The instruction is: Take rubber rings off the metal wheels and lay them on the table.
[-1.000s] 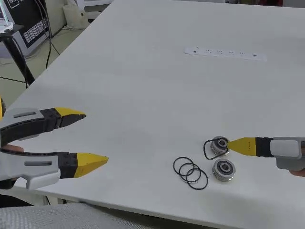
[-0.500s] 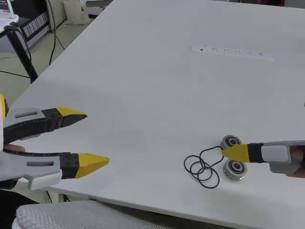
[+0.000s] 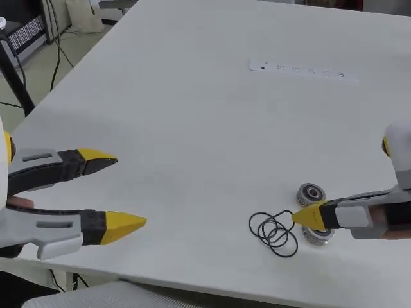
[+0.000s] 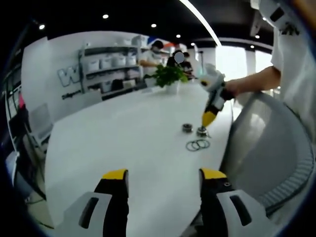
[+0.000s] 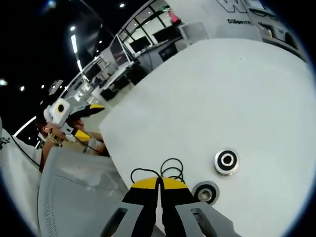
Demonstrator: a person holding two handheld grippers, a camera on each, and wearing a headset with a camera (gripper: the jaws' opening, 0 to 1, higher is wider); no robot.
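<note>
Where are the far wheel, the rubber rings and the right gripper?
far wheel (image 3: pixel 312 192), head view, its hub
rubber rings (image 3: pixel 273 231), head view, overlapping loops
right gripper (image 3: pixel 299 216), head view, yellow tip

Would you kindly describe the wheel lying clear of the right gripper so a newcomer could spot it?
On the white table, look near the front right edge, where black rubber rings lie piled beside two metal wheels. The one meant is the farther wheel: it lies fully in the open, while the nearer wheel is partly covered by the right gripper's yellow tip.

Left tongs (image 4: pixel 164 174) spread — rings (image 4: pixel 197 144) lie well ahead.
</note>
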